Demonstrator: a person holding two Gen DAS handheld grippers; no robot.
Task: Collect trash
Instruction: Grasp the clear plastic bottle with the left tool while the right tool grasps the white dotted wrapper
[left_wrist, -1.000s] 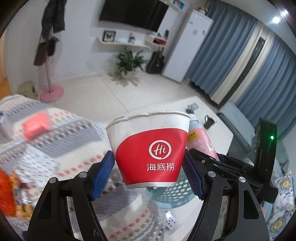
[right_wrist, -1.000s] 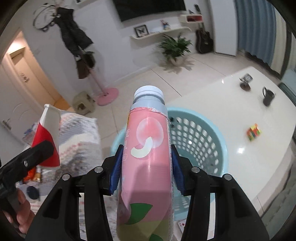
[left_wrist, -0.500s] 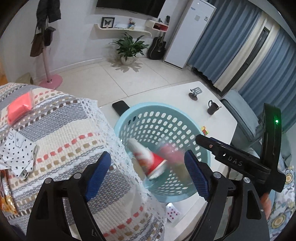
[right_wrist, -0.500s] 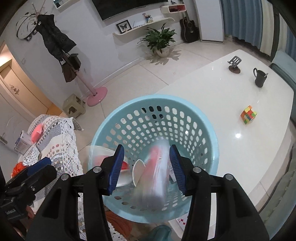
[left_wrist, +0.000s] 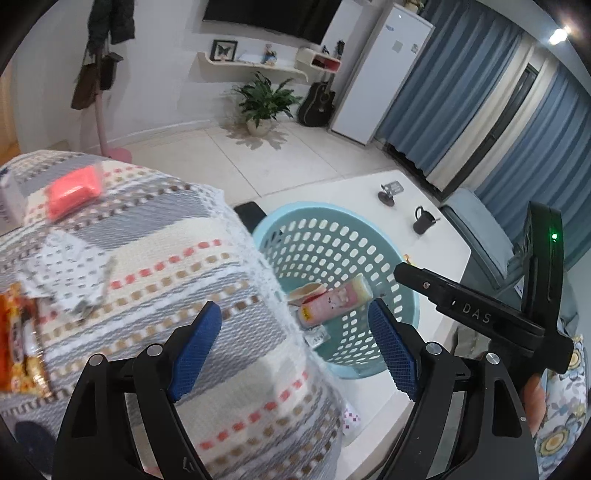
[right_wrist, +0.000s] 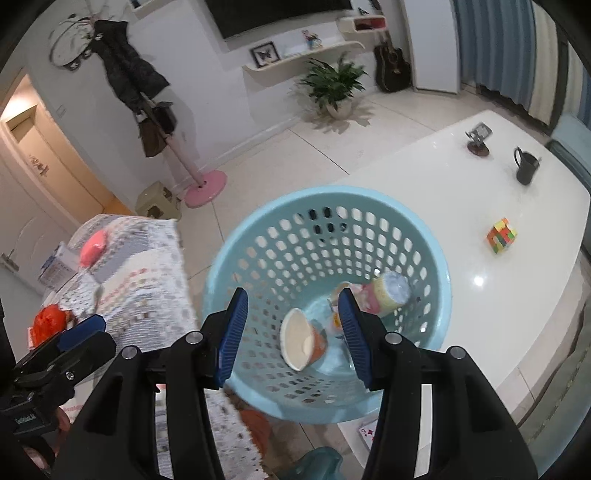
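A light blue perforated basket (left_wrist: 318, 211) (right_wrist: 332, 195) stands on the white table. Inside it lie a red and white paper cup (right_wrist: 301, 339) (left_wrist: 306, 291) on its side and a pink bottle (right_wrist: 384, 295) (left_wrist: 336, 301). My left gripper (left_wrist: 295, 350) is open and empty, hanging over the edge of the patterned blanket just left of the basket. Above the basket's near side, my right gripper (right_wrist: 291, 332) is also open, with nothing between its blue pads (right_wrist: 231, 332). Each gripper shows in the other's view: the right (left_wrist: 461, 306), the left (right_wrist: 74, 339).
A patterned knit blanket (left_wrist: 147, 266) covers the seat on the left, bearing an orange snack wrapper (left_wrist: 18, 339), a pink packet (left_wrist: 74, 188) and a dotted cloth. On the table are a black mug (right_wrist: 526, 168), a colour cube (right_wrist: 501, 236), a phone stand (right_wrist: 478, 138) and a phone (left_wrist: 251, 218).
The left gripper let go of the paper cup and the right let go of the pink bottle; both fell into the basket. The left gripper has shifted left over the blanket.
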